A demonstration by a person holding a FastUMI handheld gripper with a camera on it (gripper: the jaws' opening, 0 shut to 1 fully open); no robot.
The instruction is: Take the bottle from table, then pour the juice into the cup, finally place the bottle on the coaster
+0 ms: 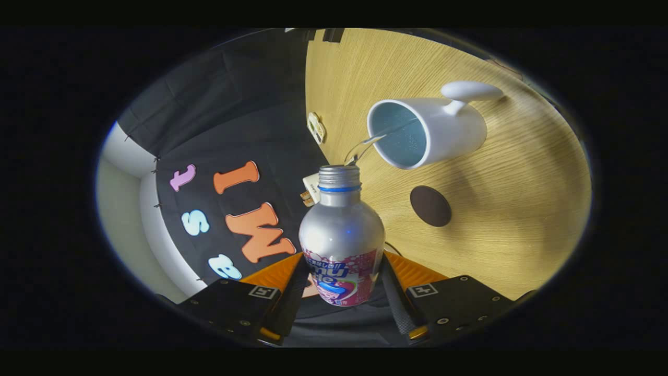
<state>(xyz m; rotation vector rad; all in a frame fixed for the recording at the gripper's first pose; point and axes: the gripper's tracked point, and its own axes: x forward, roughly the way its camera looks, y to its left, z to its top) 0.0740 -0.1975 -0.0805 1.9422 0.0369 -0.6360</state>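
Observation:
My gripper (342,284) is shut on a silver bottle (342,235) with a pink label, one finger pressing on each side of its body. The whole view is rolled sideways, so the bottle is tipped over. Its open, capless neck points toward the white cup (428,130). A thin clear stream (365,146) runs from the bottle's mouth into the cup's pale blue inside. The cup stands on the wooden table (511,198), its handle on the far side from the bottle. A dark round coaster (430,206) lies on the table between the cup and my fingers.
A small pale tag (316,127) lies near the table's edge, beyond the bottle's mouth. Another pale item (311,189) sits just behind the bottle's neck. The booth's black cloth wall stands on the side away from the cup, with a light wall past it.

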